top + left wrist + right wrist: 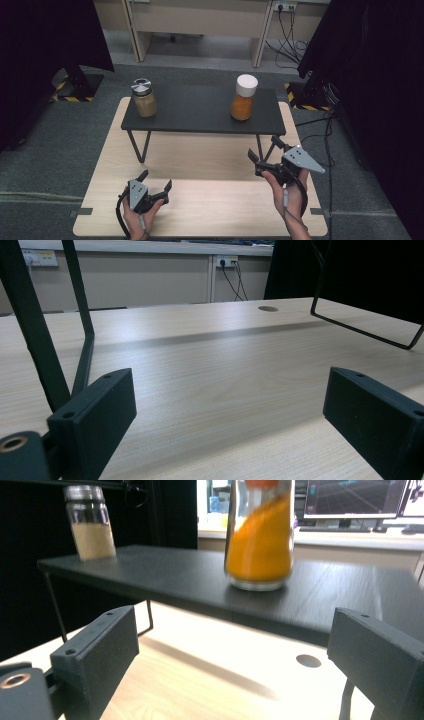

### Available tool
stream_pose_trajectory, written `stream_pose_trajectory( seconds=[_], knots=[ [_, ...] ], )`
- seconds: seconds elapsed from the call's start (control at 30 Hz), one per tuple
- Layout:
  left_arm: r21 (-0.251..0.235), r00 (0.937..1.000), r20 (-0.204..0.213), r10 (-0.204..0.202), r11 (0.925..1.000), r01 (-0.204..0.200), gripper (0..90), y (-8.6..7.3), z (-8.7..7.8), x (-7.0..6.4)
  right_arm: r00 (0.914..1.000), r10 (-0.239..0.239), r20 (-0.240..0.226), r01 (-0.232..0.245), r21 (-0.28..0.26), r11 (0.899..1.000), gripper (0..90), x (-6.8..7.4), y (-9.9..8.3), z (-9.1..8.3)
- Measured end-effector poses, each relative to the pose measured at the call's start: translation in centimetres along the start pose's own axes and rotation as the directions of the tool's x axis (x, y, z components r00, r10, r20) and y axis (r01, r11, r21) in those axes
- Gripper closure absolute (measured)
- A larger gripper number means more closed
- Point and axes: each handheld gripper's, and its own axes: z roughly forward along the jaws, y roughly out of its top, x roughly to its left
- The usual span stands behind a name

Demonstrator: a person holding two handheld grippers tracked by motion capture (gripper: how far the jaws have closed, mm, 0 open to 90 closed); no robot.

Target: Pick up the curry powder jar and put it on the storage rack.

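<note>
Orange-filled jar [243, 97] stands at the black shelf's [200, 112] right end — my right gripper [264, 155] faces it, my left gripper [156, 184] sits near the table's front edge; both gape wide, empty.

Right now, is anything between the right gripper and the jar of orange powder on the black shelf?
Nothing visible blocks it. The right gripper hangs with its jaws open, in front of the black raised shelf, and the white-capped glass jar of orange powder stands alone near that end. The steel-lidded jar of tan powder sits far off at the other end.
</note>
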Motion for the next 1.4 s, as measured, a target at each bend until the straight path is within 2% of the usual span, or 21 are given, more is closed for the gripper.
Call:
stream_pose_trajectory(
  seconds=[0.37, 0.77, 1.03, 1.4],
  knots=[
    [-0.002, 1.0000, -0.001, 0.003, 1.0000, -0.003, 5.9, 0.0, 0.0, 0.0, 0.9983, 0.059, 0.004, -0.059, 0.067, 0.996, 6.2, 0.4, -4.1, -0.5],
    [-0.004, 1.0000, 0.000, 0.005, 1.0000, -0.005, 5.9, -0.1, 0.0, -0.2, 0.9965, 0.083, 0.014, -0.084, 0.154, 0.984, 6.1, 0.8, -8.2, -0.8],
    [-0.007, 1.0000, 0.001, 0.005, 1.0000, -0.005, 5.9, -0.1, -0.1, -0.3, 0.9942, 0.106, 0.022, -0.108, 0.156, 0.982, 6.0, 1.4, -10.6, -1.2],
    [-0.006, 1.0000, 0.000, 0.006, 1.0000, -0.006, 5.9, -0.1, -0.1, -0.3, 0.9922, 0.124, 0.019, -0.125, 0.168, 0.978, 5.5, 1.7, -12.1, -1.5]
  ],
)
